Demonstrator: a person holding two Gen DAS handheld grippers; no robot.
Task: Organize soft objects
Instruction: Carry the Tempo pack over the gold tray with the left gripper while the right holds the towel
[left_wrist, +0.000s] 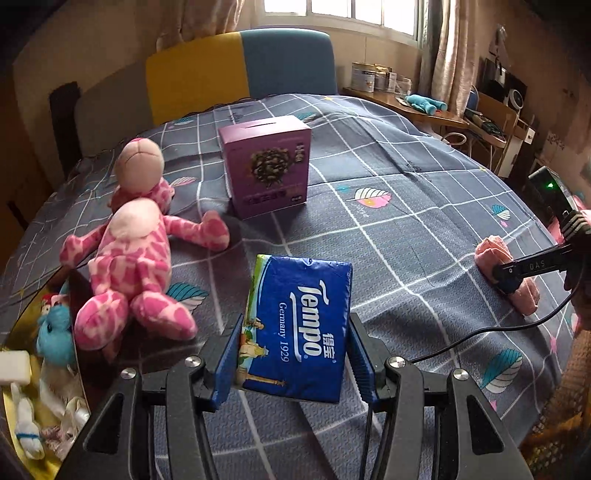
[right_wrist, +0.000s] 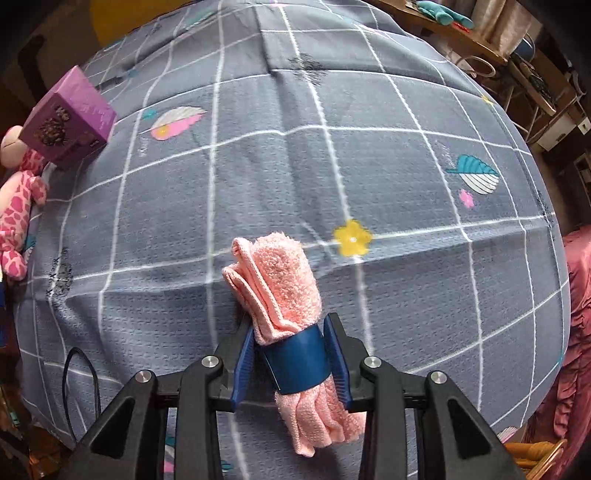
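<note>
My left gripper (left_wrist: 295, 332) is shut on a blue Tempo tissue pack (left_wrist: 303, 295), held by its sides just above the bed cover (left_wrist: 406, 206). A pink spotted plush toy (left_wrist: 125, 266) lies on its back to the left of the pack. Behind the pack stands a purple box (left_wrist: 267, 166). At the right edge of the left wrist view, my right gripper (left_wrist: 509, 277) pinches a rolled pink towel (left_wrist: 491, 251). In the right wrist view that gripper (right_wrist: 290, 325) is shut on the towel (right_wrist: 280, 273) around its blue band (right_wrist: 299, 362), over the cover (right_wrist: 406, 184). The plush (right_wrist: 18, 206) and box (right_wrist: 70, 118) sit far left.
A container (left_wrist: 55, 332) with a blue plush and white items sits off the bed's left edge. A yellow and blue headboard (left_wrist: 240, 70) stands at the far end. A cluttered wooden desk (left_wrist: 424, 107) runs along the right. A black cable (left_wrist: 480, 332) crosses the cover.
</note>
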